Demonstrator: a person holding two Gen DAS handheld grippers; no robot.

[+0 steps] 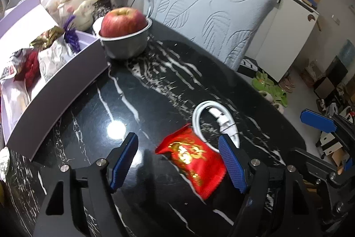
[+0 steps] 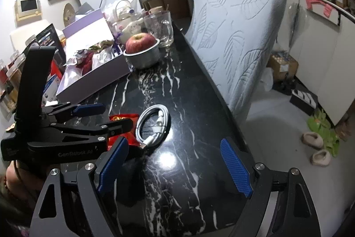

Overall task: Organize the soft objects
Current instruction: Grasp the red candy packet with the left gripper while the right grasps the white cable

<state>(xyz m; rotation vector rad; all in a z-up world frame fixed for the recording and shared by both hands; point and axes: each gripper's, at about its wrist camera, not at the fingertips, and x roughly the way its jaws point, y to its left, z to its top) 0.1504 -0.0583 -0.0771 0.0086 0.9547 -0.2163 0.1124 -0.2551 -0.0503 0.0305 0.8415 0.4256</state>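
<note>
1. Left wrist view: left gripper (image 1: 178, 162) fingers released, straddling the red packet (image 1: 192, 159) on the surface (image 1: 93, 117); packet's long axis runs diagonally, nearer the right-side finger.
2. Right wrist view: right gripper (image 2: 175, 167) fingers released, empty; packet (image 2: 124, 120) lies left, under the left gripper (image 2: 104, 117), which is nearer.

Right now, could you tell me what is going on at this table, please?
A person is tidying soft items with a handheld claw in each hand. The left claw is open and poised over a red packet lying on the black marble table, not gripping it yet. The right claw is open and holds nothing, hovering near the coiled white cable. Other packets already sit in the purple box, beside an apple in a metal bowl.
</note>
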